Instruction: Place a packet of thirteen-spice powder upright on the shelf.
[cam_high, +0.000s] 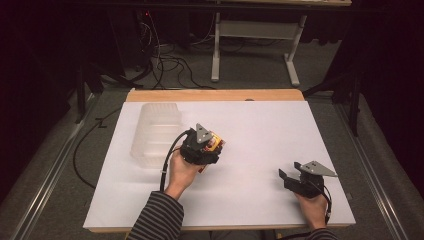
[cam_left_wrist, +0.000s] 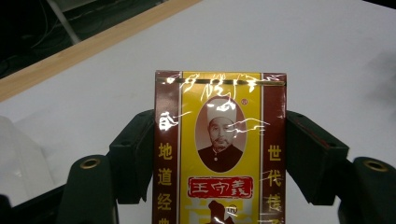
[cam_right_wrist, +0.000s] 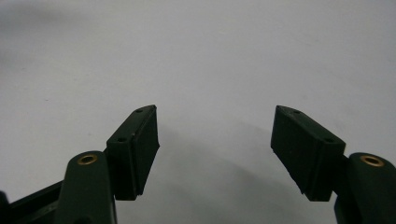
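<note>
A red and yellow packet (cam_left_wrist: 219, 149) with Chinese characters and a portrait sits between the black jaws of my left gripper (cam_left_wrist: 219, 154), which is shut on its two sides. In the high view that left gripper (cam_high: 216, 146) is held over the middle of the white table top (cam_high: 260, 130), the packet (cam_high: 216, 142) peeking out at its front. My right gripper (cam_high: 287, 176) rests low near the front right of the table, its jaws spread wide. The right gripper view shows the right gripper (cam_right_wrist: 215, 140) open over bare white surface with nothing between its pads.
A clear plastic container (cam_high: 155, 131) stands on the table's left, just beside the left hand. A wooden strip (cam_high: 215, 95) edges the far side of the table. Beyond it are a grey table frame (cam_high: 255, 35) and cables on the floor (cam_high: 170, 65).
</note>
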